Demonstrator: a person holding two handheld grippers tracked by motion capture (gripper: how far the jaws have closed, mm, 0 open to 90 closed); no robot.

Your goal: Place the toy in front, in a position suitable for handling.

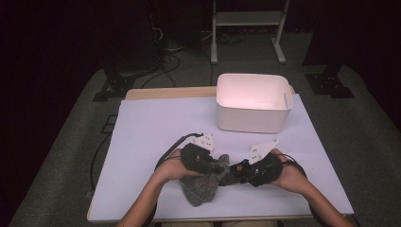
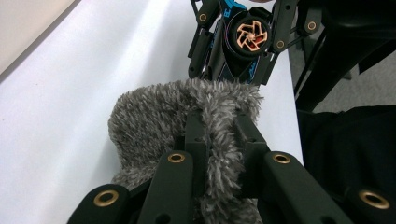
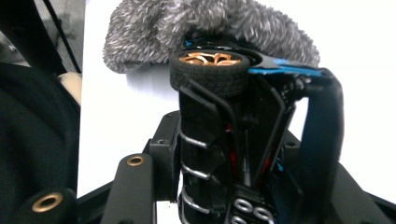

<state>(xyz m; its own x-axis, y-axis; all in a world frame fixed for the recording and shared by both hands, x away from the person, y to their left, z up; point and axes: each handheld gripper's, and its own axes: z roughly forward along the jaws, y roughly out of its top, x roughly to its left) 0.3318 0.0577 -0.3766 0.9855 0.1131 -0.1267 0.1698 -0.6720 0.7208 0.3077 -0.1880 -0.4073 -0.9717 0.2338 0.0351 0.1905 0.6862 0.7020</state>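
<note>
The left gripper [image 1: 215, 165] is clamped on a grey fluffy fabric pouch [image 1: 202, 187] near the front edge of the white table [image 1: 156, 132]. The right gripper [image 1: 236, 174] grips a black toy car with blue trim [image 3: 233, 135] between its 2 jaws, and the car's front touches the pouch. A white plastic bin [image 1: 253, 101] stands well apart, farther back.

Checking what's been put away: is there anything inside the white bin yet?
No, in the high view the white bin shows a bare inside, nothing lying in it.

I can read no writing, label, brand, number or sign anywhere on the things before me or on my tongs.
</note>
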